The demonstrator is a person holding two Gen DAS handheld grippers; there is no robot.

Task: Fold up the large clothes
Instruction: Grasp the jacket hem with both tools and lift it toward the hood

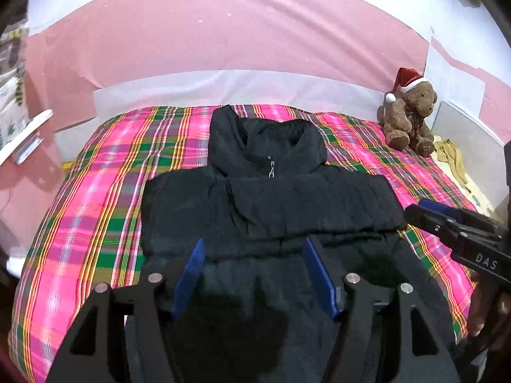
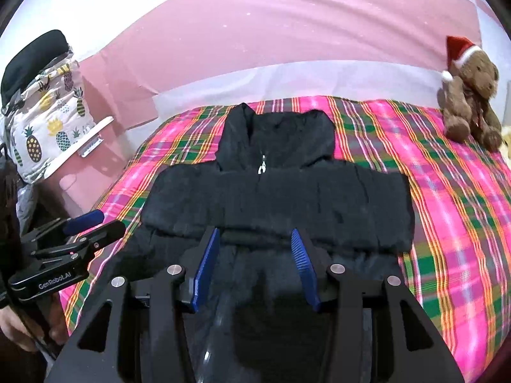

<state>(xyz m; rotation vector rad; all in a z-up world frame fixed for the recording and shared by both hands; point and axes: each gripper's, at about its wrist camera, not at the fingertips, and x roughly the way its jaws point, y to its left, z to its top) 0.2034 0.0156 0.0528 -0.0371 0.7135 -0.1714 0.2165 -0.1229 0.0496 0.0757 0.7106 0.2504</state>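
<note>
A black hooded jacket (image 1: 271, 201) lies front up on a pink plaid bed cover (image 1: 95, 191), hood toward the far wall, both sleeves folded across the chest. It also shows in the right wrist view (image 2: 278, 198). My left gripper (image 1: 254, 252) is open and empty above the jacket's lower body. My right gripper (image 2: 255, 242) is open and empty above the same lower part. In the left wrist view the right gripper (image 1: 412, 210) shows at the jacket's right edge. In the right wrist view the left gripper (image 2: 105, 223) shows at the jacket's left edge.
A brown teddy bear (image 1: 410, 115) in a red Santa hat sits at the bed's far right corner, with a yellowish cloth (image 1: 450, 156) beside it. A pineapple-print cushion (image 2: 48, 118) and a white shelf (image 2: 80, 146) stand left of the bed. A pink wall (image 1: 223, 32) is behind.
</note>
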